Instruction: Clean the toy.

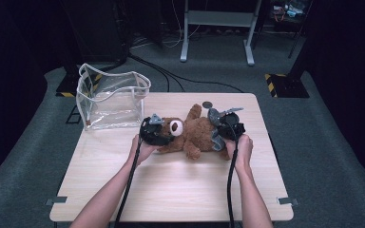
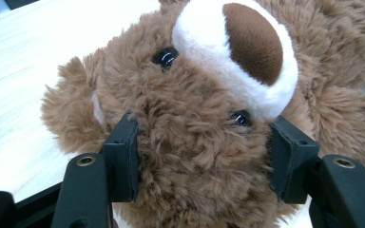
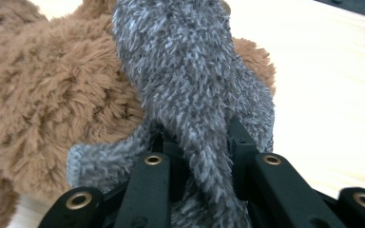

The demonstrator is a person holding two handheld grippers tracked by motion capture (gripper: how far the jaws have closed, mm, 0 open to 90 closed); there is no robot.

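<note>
Left gripper (image 2: 202, 156) pinched the teddy bear (image 1: 190, 132) by its head, fur giving under the pads. Right gripper (image 3: 197, 156) was clamped on its grey scarf (image 3: 190, 80). Bear lay mid-table (image 1: 171, 185): light, soft, squashy; head's the firmer hold. Clear pouch (image 1: 111, 97) stood behind.

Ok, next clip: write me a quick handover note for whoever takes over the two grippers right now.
Left gripper: jaws on either side of the teddy bear's head, pads pressed into the fur.
Right gripper: shut on the grey fuzzy sock that lies against the bear's lower body.
Where things are: the bear lies on the wooden table, head toward the person's left. The clear zip pouch stands open at the table's far left corner. A small dark disc lies beyond the bear.
Done: both grips taken.
Left: probably working the sock on or off the bear; which one I cannot tell. Nothing is in the pouch.
</note>
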